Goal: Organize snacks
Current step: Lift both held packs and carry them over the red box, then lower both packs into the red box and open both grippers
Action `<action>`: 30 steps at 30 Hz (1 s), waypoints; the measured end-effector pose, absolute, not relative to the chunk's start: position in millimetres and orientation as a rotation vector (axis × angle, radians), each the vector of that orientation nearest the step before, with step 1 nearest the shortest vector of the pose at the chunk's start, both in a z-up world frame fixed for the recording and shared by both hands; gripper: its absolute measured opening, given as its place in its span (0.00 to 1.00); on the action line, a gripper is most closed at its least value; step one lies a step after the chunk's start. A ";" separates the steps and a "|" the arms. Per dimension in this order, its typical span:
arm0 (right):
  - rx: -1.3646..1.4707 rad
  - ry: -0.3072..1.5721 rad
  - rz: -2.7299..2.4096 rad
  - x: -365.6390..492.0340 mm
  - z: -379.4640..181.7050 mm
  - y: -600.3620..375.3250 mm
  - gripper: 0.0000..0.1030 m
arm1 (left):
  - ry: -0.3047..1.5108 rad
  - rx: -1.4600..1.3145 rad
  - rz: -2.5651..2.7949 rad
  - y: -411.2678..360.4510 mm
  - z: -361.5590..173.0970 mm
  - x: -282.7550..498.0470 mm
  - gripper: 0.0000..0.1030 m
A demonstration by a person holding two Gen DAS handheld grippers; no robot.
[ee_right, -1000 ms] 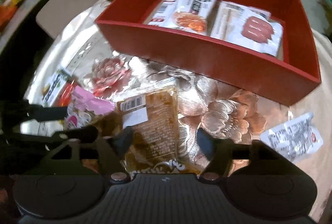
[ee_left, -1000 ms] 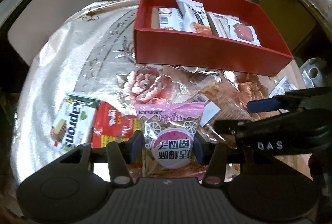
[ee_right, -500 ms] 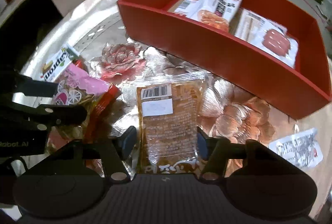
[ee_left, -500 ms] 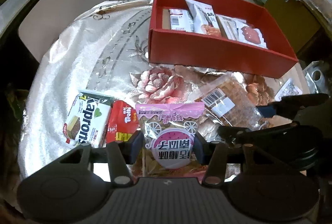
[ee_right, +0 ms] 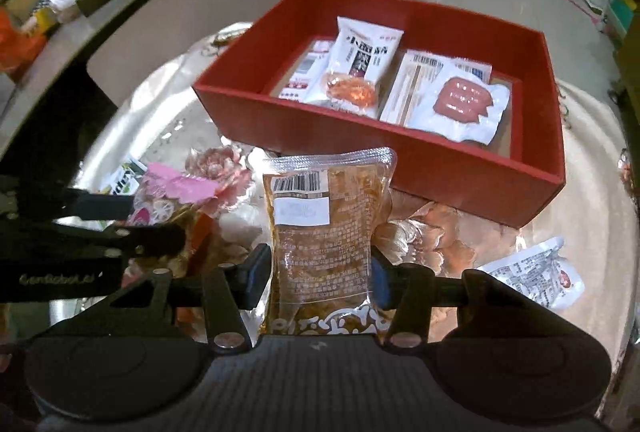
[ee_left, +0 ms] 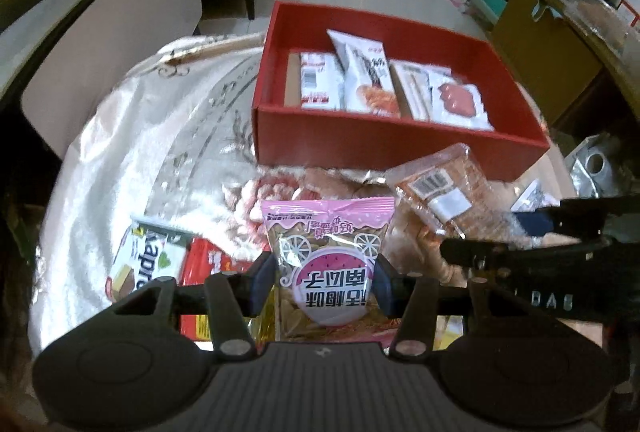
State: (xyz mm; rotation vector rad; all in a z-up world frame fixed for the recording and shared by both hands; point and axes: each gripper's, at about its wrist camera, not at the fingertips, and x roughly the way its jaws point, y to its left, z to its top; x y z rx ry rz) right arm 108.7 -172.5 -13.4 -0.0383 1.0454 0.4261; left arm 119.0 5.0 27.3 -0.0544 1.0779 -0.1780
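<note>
My left gripper (ee_left: 324,280) is shut on a pink snack bag (ee_left: 328,232), holding it upright above the flowered tablecloth. My right gripper (ee_right: 322,276) has a brown clear-wrapped snack pack (ee_right: 320,216) between its jaws; they are closing and the pads press its sides. That pack hangs off the cloth, barcode end toward the box. The red box (ee_right: 360,144) stands just beyond both grippers with several white snack packs (ee_right: 360,68) inside. In the right wrist view the left gripper (ee_right: 152,220) and its pink bag (ee_right: 176,188) are at the left.
A green-and-white wafer pack (ee_left: 140,264) and a red pack (ee_left: 204,272) lie on the cloth left of my left gripper. A white printed packet (ee_right: 536,276) lies at the right. A metal part (ee_left: 596,160) sits right of the box. A curved counter runs along the left.
The right jaws closed onto the brown pack and raised it off the cloth. The left gripper kept its grip on the pink bag and barely moved.
</note>
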 end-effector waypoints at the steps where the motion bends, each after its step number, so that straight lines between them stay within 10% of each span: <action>1: -0.038 1.040 0.429 107.8 -11.4 -172.4 0.57 | 1.069 -0.051 -0.178 4.0 29.5 119.6 0.43; 30: 0.120 0.819 0.322 132.6 38.2 -215.2 0.57 | 0.886 -0.038 -0.164 -32.2 70.1 168.9 0.43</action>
